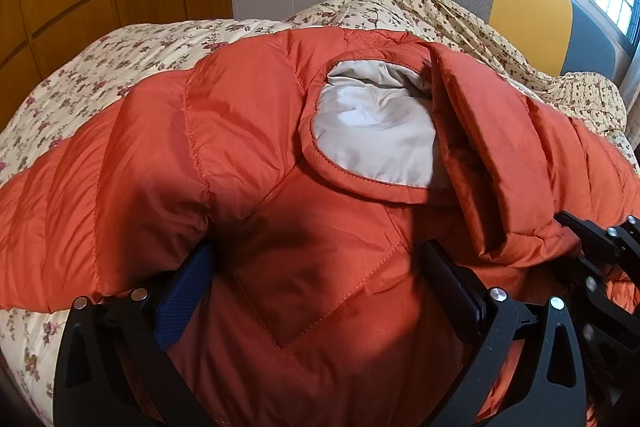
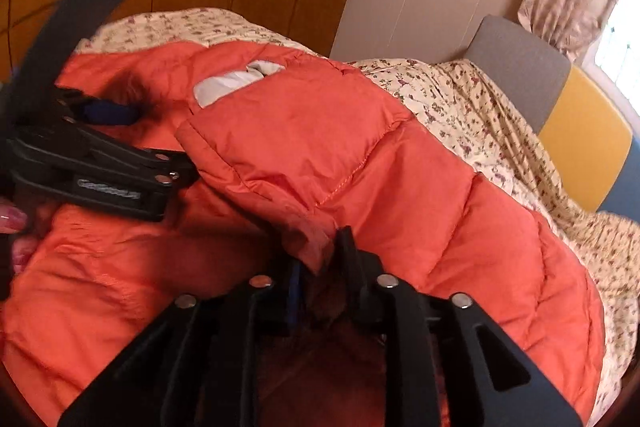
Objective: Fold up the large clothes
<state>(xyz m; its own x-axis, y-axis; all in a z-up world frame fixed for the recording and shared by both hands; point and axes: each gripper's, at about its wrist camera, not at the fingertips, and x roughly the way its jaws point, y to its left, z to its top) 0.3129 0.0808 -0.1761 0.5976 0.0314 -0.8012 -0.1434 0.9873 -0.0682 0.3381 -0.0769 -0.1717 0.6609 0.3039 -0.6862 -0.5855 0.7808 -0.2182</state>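
Two grippers worked one orange quilted jacket [image 1: 248, 147], which lay spread across a bed [image 1: 120, 51] covered in a cream floral quilt, its long axis running roughly left to right across both views. In the left wrist view the left gripper [image 1: 316, 291] stood with its jaws wide apart, pressed down on either side of a broad puffy panel of the jacket; the fabric bulged between the blue-padded finger and the dark one, but nothing was pinched. The jacket lay directly ahead of and beneath those jaws, with the pale grey lining [image 1: 376, 131] of the neck opening just beyond them. To its right, the right gripper [image 2: 320, 267] had its jaws drawn nearly together on a folded edge of the front panel [image 2: 312, 239], seemingly gripping that flap, though blur and shadow hid the contact itself. That flap sat close to the left gripper, so the right hand looked better placed to carry the panel across the body toward the left side. The shell looked slick, thick and springy, with stitched channels and soft creases, likely to puff back after pressing. A grey and yellow headboard [image 1: 528, 7] stood behind the bed.
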